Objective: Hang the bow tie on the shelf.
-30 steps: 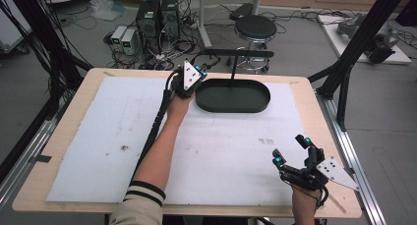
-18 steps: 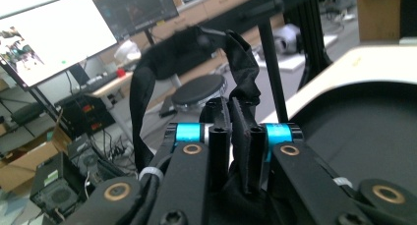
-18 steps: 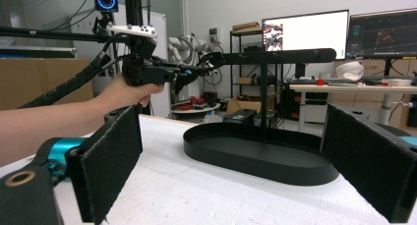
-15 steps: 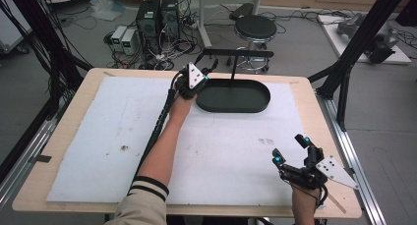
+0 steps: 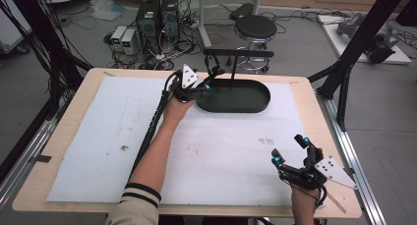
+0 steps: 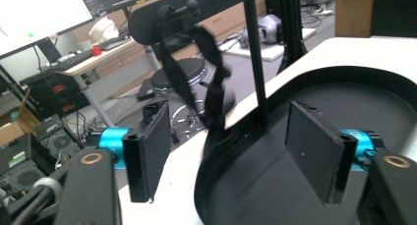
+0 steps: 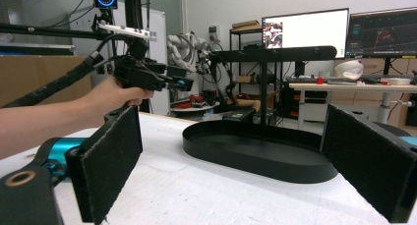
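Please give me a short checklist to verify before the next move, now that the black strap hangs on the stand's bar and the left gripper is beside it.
1. Black strap hangs over the peg on the stand's crossbar: ok.
2. Left gripper free of the strap; its jaws have just been opening, nothing pressed between the pads: ok.
3. Strap's lower end settled in the black tray: cannot tell.
4. Stand upright in the tray: ok.
5. Right gripper open and empty, apart from the tray: ok.
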A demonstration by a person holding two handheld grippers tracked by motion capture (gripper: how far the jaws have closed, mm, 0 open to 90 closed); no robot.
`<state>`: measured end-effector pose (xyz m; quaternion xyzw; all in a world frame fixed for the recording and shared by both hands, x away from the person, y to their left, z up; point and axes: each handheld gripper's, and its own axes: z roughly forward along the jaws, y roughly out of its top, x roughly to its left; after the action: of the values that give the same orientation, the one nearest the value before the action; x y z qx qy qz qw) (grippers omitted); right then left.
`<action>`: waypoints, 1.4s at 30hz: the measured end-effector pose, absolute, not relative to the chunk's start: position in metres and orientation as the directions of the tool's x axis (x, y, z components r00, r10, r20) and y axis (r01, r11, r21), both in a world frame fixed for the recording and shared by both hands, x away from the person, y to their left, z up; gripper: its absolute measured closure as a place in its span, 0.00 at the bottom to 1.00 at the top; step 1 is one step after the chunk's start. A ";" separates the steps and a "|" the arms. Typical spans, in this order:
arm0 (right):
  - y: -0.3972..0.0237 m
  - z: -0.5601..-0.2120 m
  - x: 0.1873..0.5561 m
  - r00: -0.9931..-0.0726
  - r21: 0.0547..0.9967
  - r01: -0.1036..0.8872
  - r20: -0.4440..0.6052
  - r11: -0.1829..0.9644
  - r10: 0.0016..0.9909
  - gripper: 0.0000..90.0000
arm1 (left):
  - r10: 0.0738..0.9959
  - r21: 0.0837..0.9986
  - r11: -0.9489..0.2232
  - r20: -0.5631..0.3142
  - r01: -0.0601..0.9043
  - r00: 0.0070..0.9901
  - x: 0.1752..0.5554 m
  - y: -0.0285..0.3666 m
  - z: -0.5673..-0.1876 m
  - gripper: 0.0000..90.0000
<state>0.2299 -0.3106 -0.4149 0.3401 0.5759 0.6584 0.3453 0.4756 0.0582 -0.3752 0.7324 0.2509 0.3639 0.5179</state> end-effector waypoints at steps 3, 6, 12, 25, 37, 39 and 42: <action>-0.310 -0.415 0.230 -0.528 0.993 -0.059 0.052 -0.098 0.847 0.09 | 0.747 0.941 -0.332 0.219 0.067 0.628 0.468 0.064 -0.370 0.25; -0.310 -0.416 0.231 -0.528 0.995 -0.054 0.043 -0.084 0.848 0.09 | 0.751 0.952 -0.299 0.194 0.063 0.631 0.455 0.070 -0.366 0.19; -0.309 -0.417 0.231 -0.531 0.996 -0.049 0.039 -0.077 0.847 0.09 | 0.743 0.961 -0.269 0.170 0.056 0.647 0.412 0.092 -0.346 0.13; -0.308 -0.415 0.228 -0.531 0.996 -0.054 0.037 -0.077 0.847 0.09 | 0.758 0.987 -0.162 0.116 0.012 0.641 0.332 0.150 -0.326 0.07; -0.305 -0.414 0.230 -0.531 0.998 -0.054 -0.002 -0.031 0.847 0.09 | 0.848 0.994 -0.105 0.108 -0.034 0.519 0.263 0.239 -0.344 0.02; -0.306 -0.414 0.230 -0.526 0.998 -0.054 -0.001 -0.033 0.850 0.09 | 0.858 0.995 -0.096 0.100 -0.033 0.504 0.253 0.253 -0.351 0.02; -0.307 -0.414 0.231 -0.518 0.998 -0.054 0.000 -0.032 0.856 0.09 | 0.866 0.994 -0.105 0.100 -0.016 0.490 0.240 0.269 -0.364 0.02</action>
<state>0.2306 -0.3066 -0.4141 0.3360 0.5962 0.6351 0.3582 0.2400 0.2695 -0.3636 0.6389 0.3324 0.3799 0.5805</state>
